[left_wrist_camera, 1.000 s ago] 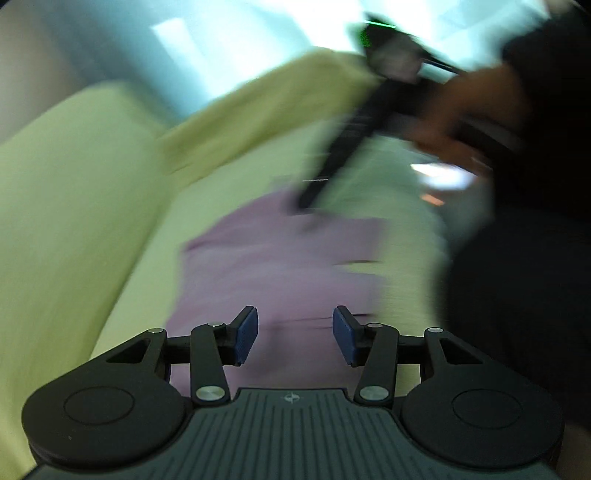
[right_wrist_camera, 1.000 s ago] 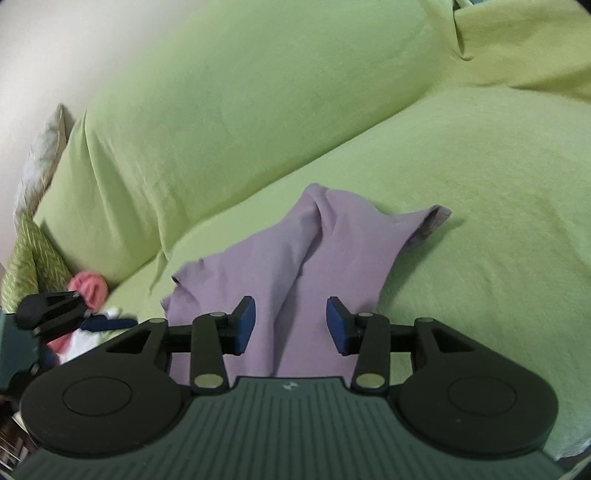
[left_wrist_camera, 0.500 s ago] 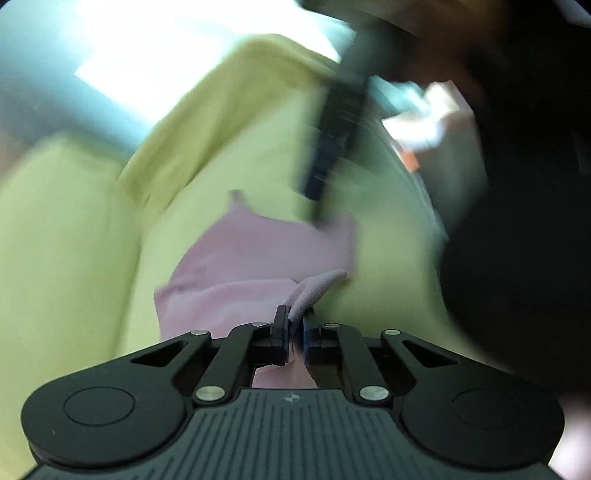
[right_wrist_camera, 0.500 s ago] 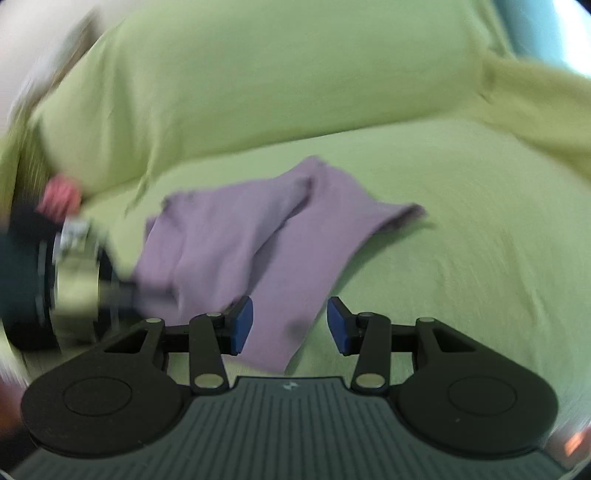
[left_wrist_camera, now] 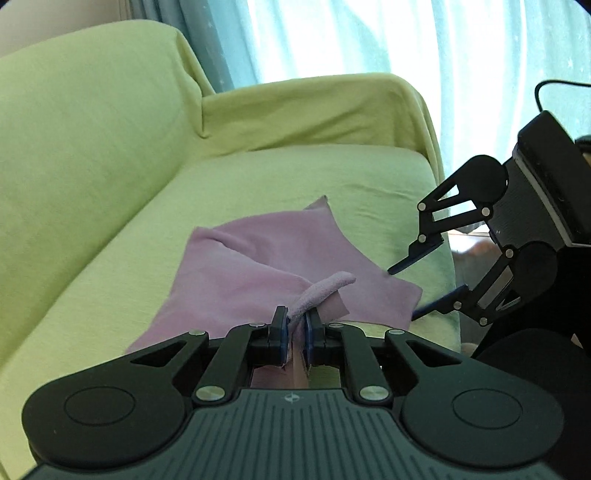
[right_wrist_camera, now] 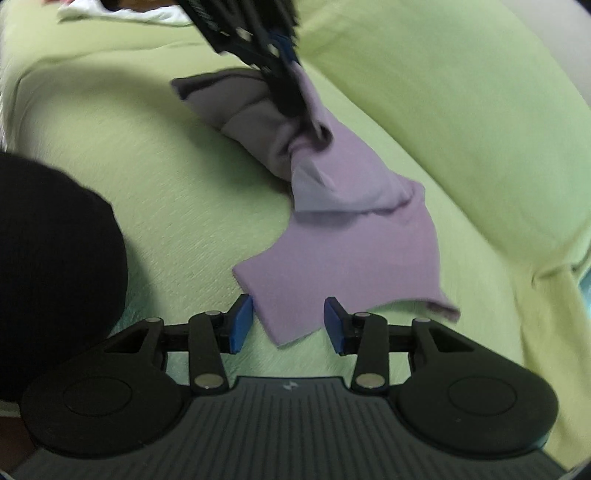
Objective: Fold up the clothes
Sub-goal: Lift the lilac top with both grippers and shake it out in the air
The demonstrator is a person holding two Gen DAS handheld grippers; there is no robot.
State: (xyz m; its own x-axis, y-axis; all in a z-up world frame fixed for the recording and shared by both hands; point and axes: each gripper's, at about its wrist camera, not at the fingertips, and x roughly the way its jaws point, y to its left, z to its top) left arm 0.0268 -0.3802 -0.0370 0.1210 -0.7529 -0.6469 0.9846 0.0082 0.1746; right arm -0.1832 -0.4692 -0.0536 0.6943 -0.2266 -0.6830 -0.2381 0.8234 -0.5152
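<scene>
Green sofa [left_wrist_camera: 258, 177] carries a purple cloth [left_wrist_camera: 266, 251]; left tool [left_wrist_camera: 295, 326] pinches its hem, right tool [right_wrist_camera: 288, 323] gapes wide over a corner. Lifting one-sided may bunch it.

1 lilac garment [left_wrist_camera: 258, 258] is lying on 1 green-covered sofa [left_wrist_camera: 92, 147]. 2 grippers are showing: the left gripper [left_wrist_camera: 295, 328] and the right gripper [right_wrist_camera: 288, 325]. 1 pale teal curtain [left_wrist_camera: 369, 37] is hanging behind. 1 white cloth [right_wrist_camera: 122, 13] is peeking in at the far edge.
</scene>
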